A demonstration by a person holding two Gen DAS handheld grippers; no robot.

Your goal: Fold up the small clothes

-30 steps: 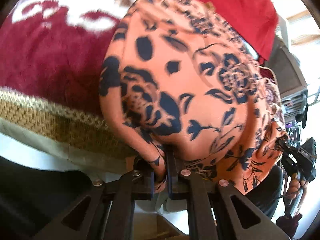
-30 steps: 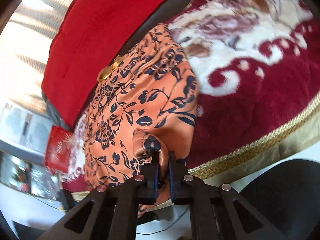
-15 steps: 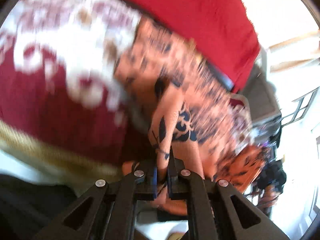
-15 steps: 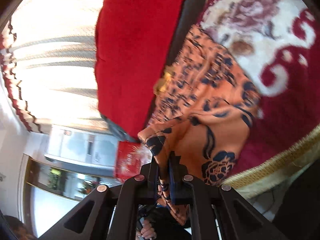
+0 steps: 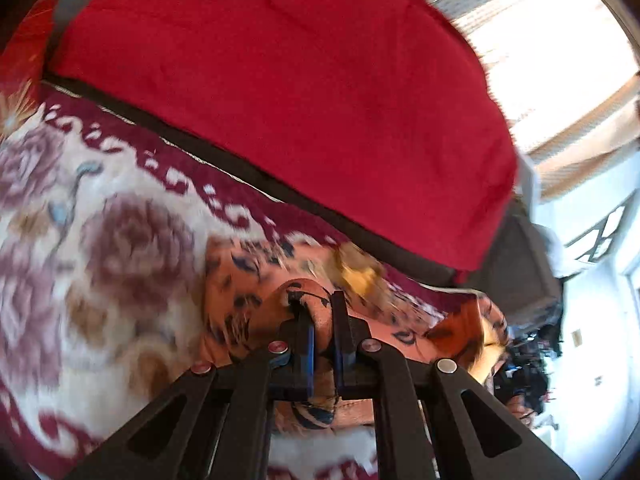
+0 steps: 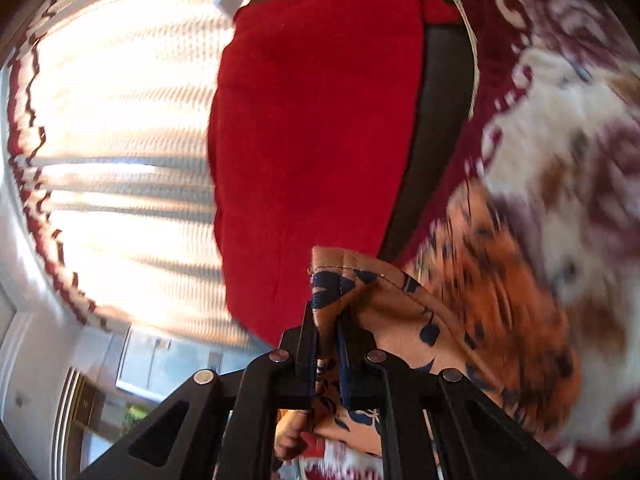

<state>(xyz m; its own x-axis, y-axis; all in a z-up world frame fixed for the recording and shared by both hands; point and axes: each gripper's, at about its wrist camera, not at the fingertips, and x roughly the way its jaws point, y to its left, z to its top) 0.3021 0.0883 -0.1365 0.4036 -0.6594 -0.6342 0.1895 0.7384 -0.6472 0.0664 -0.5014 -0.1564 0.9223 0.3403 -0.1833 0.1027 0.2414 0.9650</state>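
Note:
The garment is orange cloth with a dark blue flower print [image 5: 240,300]. It lies on a maroon and cream floral blanket [image 5: 100,240]. My left gripper [image 5: 322,308] is shut on a bunched edge of it, lifted over the rest of the cloth. In the right wrist view my right gripper [image 6: 328,320] is shut on another hemmed edge of the same garment [image 6: 460,304], which trails down to the right. The lower part of the garment is blurred.
A big red cushion [image 5: 300,80] leans against a dark sofa back [image 6: 436,120] just beyond the garment. Bright curtained windows [image 6: 120,140] stand behind it. The blanket [image 6: 560,120] spreads to the right in the right wrist view.
Both grippers have swung up and forward toward the red cushion, carrying the gripped garment edges over the rest of the cloth. Both stay shut on the garment.

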